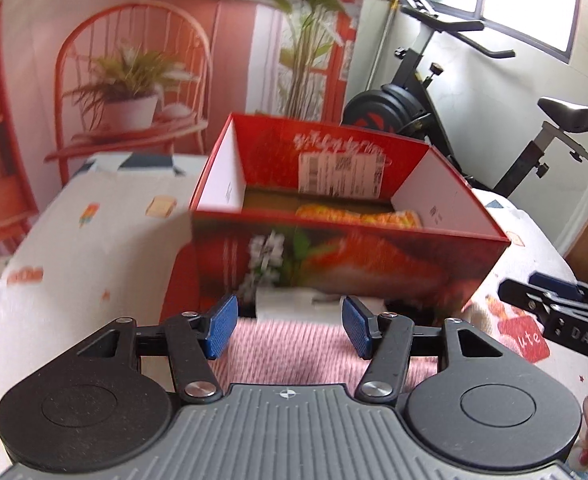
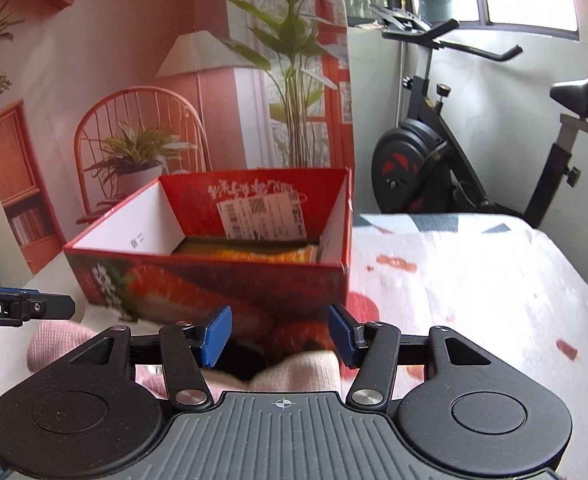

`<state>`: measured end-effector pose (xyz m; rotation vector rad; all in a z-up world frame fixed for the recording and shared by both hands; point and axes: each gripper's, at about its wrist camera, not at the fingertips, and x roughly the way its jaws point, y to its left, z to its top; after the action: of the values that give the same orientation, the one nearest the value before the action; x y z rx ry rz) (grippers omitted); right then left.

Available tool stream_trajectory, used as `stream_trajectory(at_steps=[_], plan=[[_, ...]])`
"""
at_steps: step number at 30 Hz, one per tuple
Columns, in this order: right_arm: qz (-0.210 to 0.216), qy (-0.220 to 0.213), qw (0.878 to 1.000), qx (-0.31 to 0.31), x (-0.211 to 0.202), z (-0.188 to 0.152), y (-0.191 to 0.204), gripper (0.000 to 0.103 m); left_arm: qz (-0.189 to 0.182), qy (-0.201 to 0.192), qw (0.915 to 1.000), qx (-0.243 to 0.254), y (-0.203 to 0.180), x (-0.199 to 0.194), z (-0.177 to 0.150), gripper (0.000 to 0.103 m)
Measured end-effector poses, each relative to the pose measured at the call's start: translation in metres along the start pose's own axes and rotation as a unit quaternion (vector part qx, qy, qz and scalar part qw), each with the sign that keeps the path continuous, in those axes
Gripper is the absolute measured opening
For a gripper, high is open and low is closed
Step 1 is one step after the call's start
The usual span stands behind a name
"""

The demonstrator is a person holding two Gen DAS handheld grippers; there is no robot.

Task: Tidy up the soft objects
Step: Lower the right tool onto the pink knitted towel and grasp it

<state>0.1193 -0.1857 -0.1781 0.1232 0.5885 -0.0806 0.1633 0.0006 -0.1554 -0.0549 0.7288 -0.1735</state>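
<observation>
We hold both tongs apart over a pink knitted cloth (image 1: 290, 344) that lies on the bench (image 1: 74, 248), whose cover is white with small printed pictures. The left tongs (image 1: 290, 324) stand released, blue pads spread, with the pink knit lying below and between them; the pads do not press it. The right tongs (image 2: 280, 334) are likewise released, and under them the cloth's edge bulges up around a dark opening, with no pad on it. From the left wrist view, the right tongs' tip shows at 3 o'clock; from the right wrist view, the left tongs' tip shows at 9 o'clock.

At 12 o'clock of the cloth, just beyond it, sits an open red box (image 1: 350, 256) with strawberries printed on its front wall and a shipping label (image 2: 264, 216) on its far inner wall. An orange and yellow soft item (image 1: 358, 216) lies inside on the box floor. An exercise bike (image 2: 454, 152) stands behind at 2 o'clock.
</observation>
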Motion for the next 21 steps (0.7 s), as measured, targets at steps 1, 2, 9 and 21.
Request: stream_trajectory(at_steps=[1, 2, 9, 21], plan=[[-0.002, 0.007, 1.000, 0.004, -0.002, -0.005, -0.001, 0.053, 0.002, 0.003, 1.0000, -0.004, 0.002, 0.001, -0.003, 0.061], [-0.002, 0.018, 1.000, 0.010, -0.003, -0.010, -0.002, 0.054, 0.005, 0.008, 0.9999, -0.007, 0.005, 0.002, -0.006, 0.061], [-0.007, 0.075, 0.996, 0.048, 0.005, -0.034, -0.007, 0.066, 0.000, 0.027, 0.9993, -0.025, 0.015, 0.012, -0.015, 0.069], [-0.012, 0.120, 0.989, 0.082, 0.022, -0.047, -0.014, 0.078, -0.007, 0.035, 0.9987, -0.037, 0.017, 0.020, -0.026, 0.068]])
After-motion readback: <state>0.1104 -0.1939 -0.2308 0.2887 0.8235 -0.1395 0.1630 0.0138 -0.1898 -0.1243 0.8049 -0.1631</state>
